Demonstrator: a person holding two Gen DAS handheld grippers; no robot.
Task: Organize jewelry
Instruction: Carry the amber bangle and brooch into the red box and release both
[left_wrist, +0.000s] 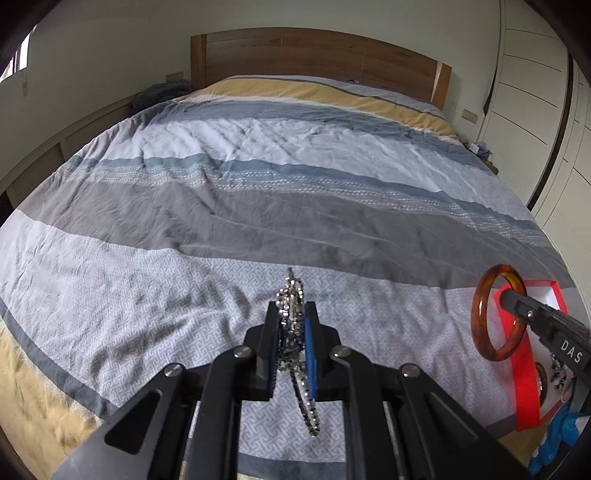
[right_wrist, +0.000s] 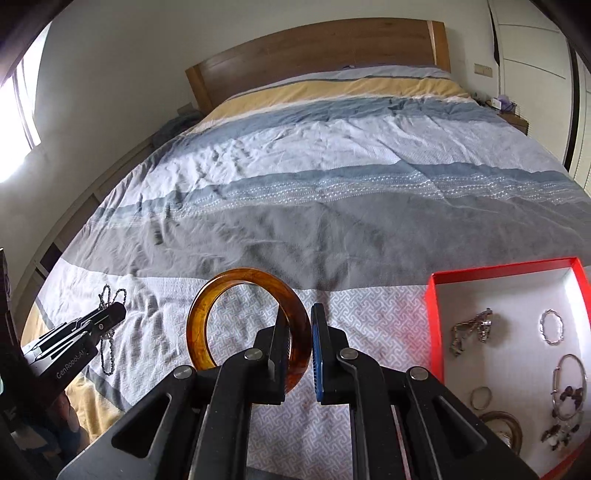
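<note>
Left gripper (left_wrist: 291, 314) fingers clenched on a beaded chain (left_wrist: 295, 354), lifted off the bed (left_wrist: 258, 184), loops dangling. Right gripper (right_wrist: 300, 325) fingers clamp an amber bangle (right_wrist: 236, 295) by its rim, hoop upright. Red box (right_wrist: 434, 325) with sorted jewelry sits on the bed to the right, nearer the right hand; probably bangle goes first, chain crosses farther.

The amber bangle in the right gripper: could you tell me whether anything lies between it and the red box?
Nothing visible does. The amber bangle is clamped in the right gripper, and only bare bedspread separates it from the open red box.
</note>
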